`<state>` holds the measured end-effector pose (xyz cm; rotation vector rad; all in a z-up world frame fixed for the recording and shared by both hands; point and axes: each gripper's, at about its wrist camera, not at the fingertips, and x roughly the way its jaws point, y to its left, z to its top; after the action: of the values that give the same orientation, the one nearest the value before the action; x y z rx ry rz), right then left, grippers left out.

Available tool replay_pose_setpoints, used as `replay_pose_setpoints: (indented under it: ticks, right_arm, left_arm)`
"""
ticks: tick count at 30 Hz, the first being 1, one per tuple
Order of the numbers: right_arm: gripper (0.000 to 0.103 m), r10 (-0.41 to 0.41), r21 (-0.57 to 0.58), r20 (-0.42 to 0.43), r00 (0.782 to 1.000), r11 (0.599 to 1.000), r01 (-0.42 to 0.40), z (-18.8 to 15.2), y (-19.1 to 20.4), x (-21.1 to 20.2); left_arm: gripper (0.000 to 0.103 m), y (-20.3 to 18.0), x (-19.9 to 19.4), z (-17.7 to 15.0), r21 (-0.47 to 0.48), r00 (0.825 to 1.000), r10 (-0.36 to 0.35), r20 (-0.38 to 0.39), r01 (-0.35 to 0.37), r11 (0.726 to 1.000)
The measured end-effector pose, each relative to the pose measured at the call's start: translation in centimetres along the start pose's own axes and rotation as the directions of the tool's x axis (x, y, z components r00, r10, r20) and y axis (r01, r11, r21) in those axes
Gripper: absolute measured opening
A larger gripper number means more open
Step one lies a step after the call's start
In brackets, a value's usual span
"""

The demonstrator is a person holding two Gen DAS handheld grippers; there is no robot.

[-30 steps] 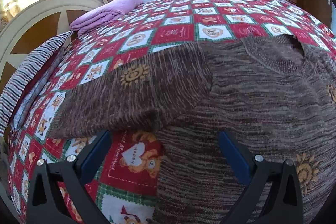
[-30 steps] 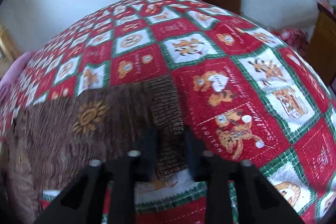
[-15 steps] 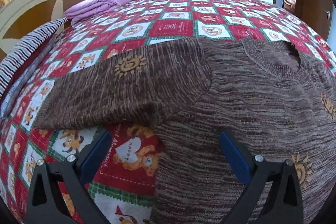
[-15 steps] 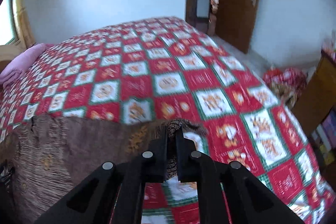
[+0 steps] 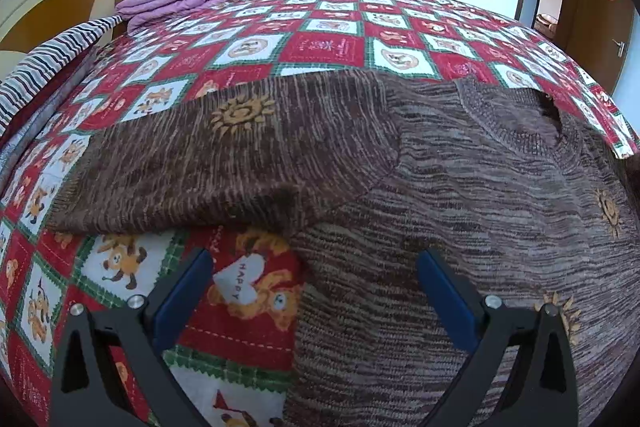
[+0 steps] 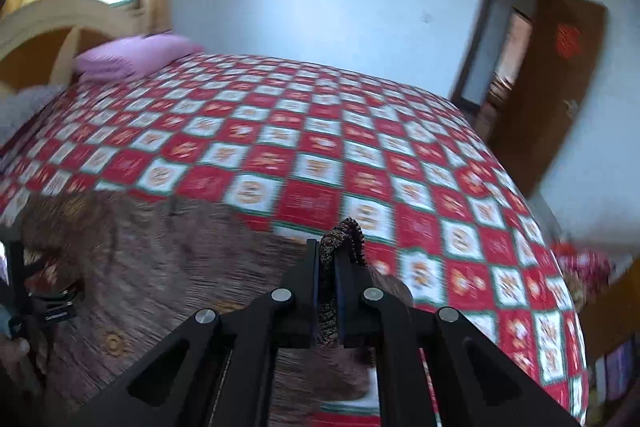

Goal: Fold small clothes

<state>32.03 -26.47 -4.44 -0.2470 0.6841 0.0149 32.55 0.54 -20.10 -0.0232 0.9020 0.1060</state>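
Sweater [image 6: 160, 267] cuff pinched in right hand-held gripper [image 6: 328, 267] (lifted).

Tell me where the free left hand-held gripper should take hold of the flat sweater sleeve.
Probably the ribbed cuff at the outer end of the spread sleeve. It lies flat on the quilt to the left of the open left hand-held gripper, with its edge exposed. Come in low from that left side, one finger sliding under the edge, and pinch across the ribbing.

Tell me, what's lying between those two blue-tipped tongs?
In the left wrist view, the open left tongs straddle the brown sweater's edge and a teddy-bear patch of quilt.
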Motion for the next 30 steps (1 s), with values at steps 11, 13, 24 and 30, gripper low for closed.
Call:
replay_pose_setpoints:
  ticks: [11, 13, 24, 30]
  right_arm:
    - [0.063, 0.318, -0.112, -0.164, 0.934, 0.935, -0.338, -7.7, 13.7, 6.1]
    - [0.063, 0.326, -0.084, -0.138, 0.935, 0.937, -0.339, -9.0, 11.2, 4.3]
    - [0.063, 0.164, 0.204, -0.067, 0.984, 0.968, -0.147, -15.6, -3.3, 2.2]
    - [0.063, 0.192, 0.231, -0.047, 0.980, 0.957, -0.177, -18.0, -3.3, 2.6]
  left_arm:
    - [0.103, 1.1, 0.4, -0.1, -0.045, 0.999, -0.041, -0.023, 0.040, 0.998]
    - [0.103, 1.2, 0.4, -0.1, -0.058, 0.998, -0.047, -0.028, 0.046, 0.997]
    - [0.103, -5.9, -6.2, 2.9, 0.242, 0.986, -0.167, -0.009, 0.164, 0.956]
    - [0.103, -15.7, -6.4, 2.7, 0.440, 0.980, -0.197, -0.017, 0.184, 0.879]
